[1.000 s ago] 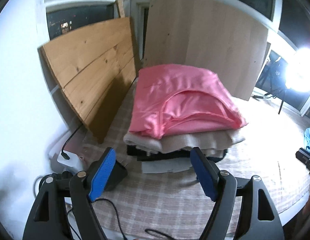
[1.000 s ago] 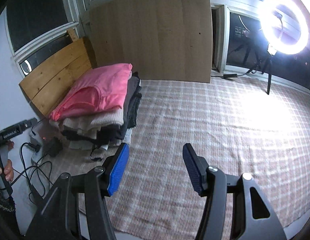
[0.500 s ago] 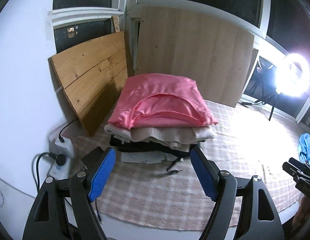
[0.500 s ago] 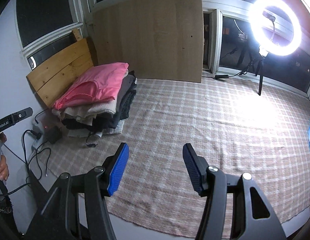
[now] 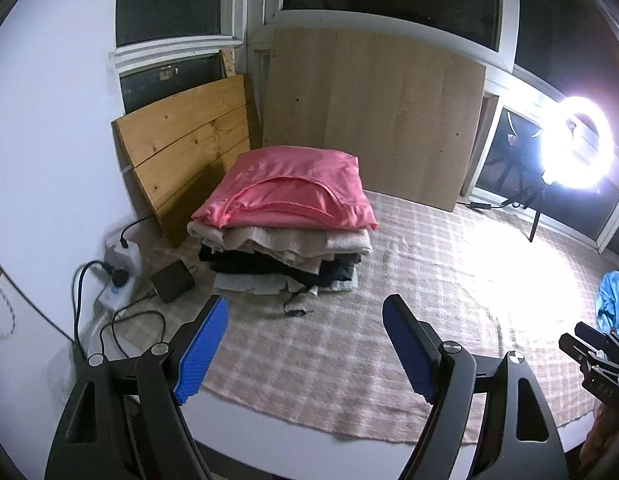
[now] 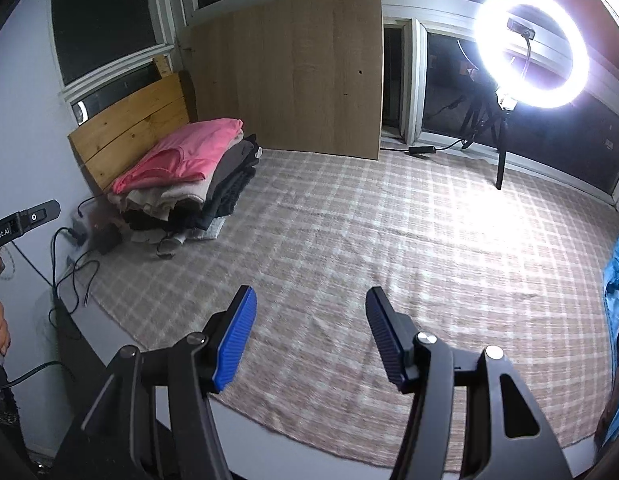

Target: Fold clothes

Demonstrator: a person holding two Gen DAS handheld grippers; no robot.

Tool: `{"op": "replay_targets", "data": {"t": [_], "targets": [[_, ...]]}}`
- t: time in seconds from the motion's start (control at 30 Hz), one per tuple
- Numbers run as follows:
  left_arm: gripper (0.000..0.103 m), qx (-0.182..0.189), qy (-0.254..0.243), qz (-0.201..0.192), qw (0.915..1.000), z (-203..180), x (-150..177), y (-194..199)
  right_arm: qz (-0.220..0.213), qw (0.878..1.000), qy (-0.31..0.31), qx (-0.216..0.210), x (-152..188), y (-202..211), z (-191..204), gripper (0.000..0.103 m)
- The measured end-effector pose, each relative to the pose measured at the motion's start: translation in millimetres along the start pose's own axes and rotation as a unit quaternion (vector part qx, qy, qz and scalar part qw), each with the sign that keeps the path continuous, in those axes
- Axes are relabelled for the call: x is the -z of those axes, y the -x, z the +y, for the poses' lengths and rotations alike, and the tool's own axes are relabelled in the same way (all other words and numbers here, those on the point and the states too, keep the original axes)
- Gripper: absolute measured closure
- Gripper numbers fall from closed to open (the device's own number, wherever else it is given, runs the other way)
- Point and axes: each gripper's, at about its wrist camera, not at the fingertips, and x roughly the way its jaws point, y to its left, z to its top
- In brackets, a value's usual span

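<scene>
Pink cloth tops a stack of folded clothes (image 5: pixel 283 236) at about eleven o'clock on the checked mat (image 5: pixel 449 280), tucked into the corner where a pine board (image 5: pixel 181 144) and a paler panel (image 5: pixel 373 112) lean against the windows. Parked there, the finished pile likely stays clear of the open middle of the mat, which reads as the working area. The pink garment (image 5: pixel 293 192) lies flat, its long axis running from the near edge of the stack toward the panel at twelve o'clock, with its curved neckline seam facing the camera; under it sit a beige knit and darker pieces, their folded edges roughly squared. A power strip (image 5: pixel 117 280) and cables lie just beside the stack at nine o'clock.

Both tools are empty. The left gripper (image 5: pixel 305 340) hangs above the near edge of the mat, jaws wide apart, nothing between the blue pads. The right gripper (image 6: pixel 309 328) likewise stands apart over bare mat, somewhat narrower. A crumpled blue garment (image 6: pixel 617 280) waits at three o'clock, at the mat's right edge, probably the next piece to fold; its orientation cannot be told from the sliver visible. A ring light (image 6: pixel 531 42) on a tripod glares at two o'clock.
</scene>
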Motion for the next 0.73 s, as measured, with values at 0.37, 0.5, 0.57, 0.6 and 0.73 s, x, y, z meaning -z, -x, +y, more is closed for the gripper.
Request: {"op": "replay_targets", "data": {"t": [0.37, 0.5, 0.57, 0.6, 0.73], "targets": [[0.025, -0.019, 0.016, -0.005, 0.9997, -31, 31, 27, 0.003, 1.0, 0.009, -0.015, 28, 12, -38, 0.046], [0.025, -0.025, 0.022, -0.01, 0.9994, -38, 36, 34, 0.001, 1.0, 0.008, -0.016, 31, 16, -49, 0.046], [0.025, -0.028, 0.025, -0.013, 0.9992, -41, 38, 37, 0.0, 1.0, 0.006, -0.017, 33, 17, -53, 0.046], [0.025, -0.029, 0.026, -0.013, 0.9992, -43, 39, 38, 0.0, 1.0, 0.006, -0.017, 34, 18, -55, 0.046], [0.025, -0.037, 0.014, -0.036, 0.9986, -50, 42, 45, 0.002, 1.0, 0.007, -0.019, 37, 19, -60, 0.046]]}}
